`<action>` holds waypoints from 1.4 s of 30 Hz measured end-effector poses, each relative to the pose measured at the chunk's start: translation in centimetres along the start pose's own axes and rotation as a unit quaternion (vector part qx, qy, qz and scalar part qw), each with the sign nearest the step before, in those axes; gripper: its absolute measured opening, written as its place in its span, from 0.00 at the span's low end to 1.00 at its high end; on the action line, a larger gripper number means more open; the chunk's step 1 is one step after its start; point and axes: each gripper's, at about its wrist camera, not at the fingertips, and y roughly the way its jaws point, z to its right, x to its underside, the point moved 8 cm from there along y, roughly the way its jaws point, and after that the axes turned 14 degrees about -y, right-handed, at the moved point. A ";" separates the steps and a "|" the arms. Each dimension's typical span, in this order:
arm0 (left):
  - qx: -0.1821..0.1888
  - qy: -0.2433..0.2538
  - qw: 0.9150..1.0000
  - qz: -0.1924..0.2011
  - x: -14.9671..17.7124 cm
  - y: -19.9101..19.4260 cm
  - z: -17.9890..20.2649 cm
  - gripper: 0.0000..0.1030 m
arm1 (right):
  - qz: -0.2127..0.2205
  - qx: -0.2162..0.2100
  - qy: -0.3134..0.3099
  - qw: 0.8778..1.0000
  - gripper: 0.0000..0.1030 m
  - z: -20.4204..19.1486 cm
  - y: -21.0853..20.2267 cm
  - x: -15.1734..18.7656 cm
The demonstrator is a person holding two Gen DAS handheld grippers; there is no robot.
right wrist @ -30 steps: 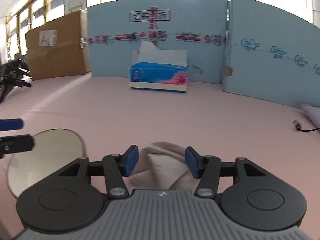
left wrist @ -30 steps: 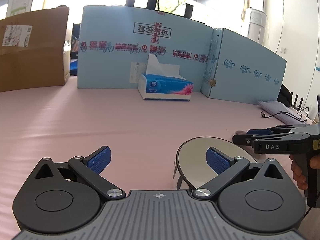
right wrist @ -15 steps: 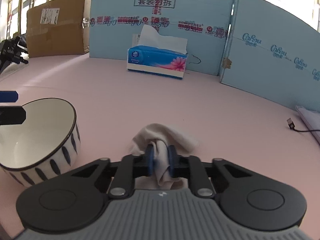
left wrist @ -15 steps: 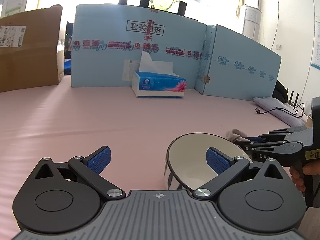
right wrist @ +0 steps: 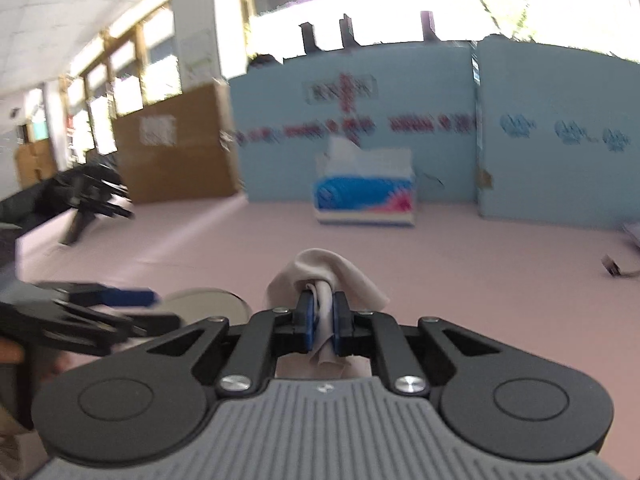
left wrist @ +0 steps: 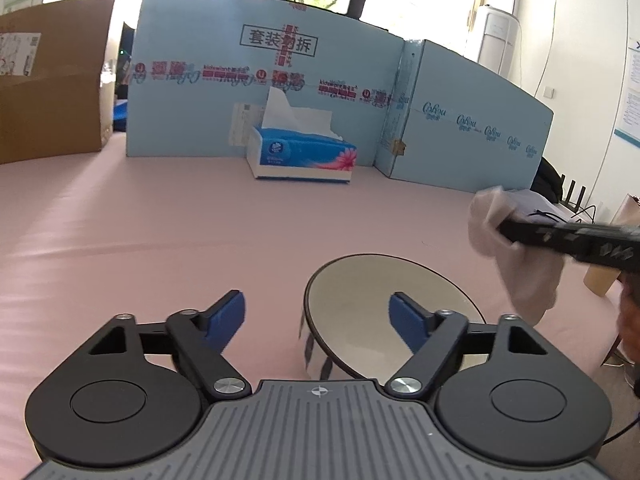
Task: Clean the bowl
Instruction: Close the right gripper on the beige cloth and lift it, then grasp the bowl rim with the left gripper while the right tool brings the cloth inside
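Cloth pinched between my closed right fingers, hanging free above the table, ready for wiping. Bowl rests on the table, its left rim between my spread left fingers, placed to steady it.

The right gripper, open around the cloth a second ago, has clamped it and lifted it off the pink table, at the bowl's two o'clock.

Black linkage arms, blue pads, silver screws, ribbed grey housing, round black hubs
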 end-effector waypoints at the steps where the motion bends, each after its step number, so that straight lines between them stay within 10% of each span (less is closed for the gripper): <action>1: -0.002 -0.001 1.000 -0.002 0.0 0.1 0.0 0.69 | 0.005 -0.004 -0.005 1.000 0.10 -0.3 -0.2 -0.4; 13: -0.027 0.027 0.999 -0.029 0.0 1.4 0.4 0.17 | 0.001 -0.036 -0.050 0.998 0.10 -2.3 0.4 -1.2; 42: 0.032 0.124 0.992 -0.007 -1.6 2.5 4.8 0.19 | -0.231 -0.135 -0.214 0.940 0.10 -5.0 5.3 3.3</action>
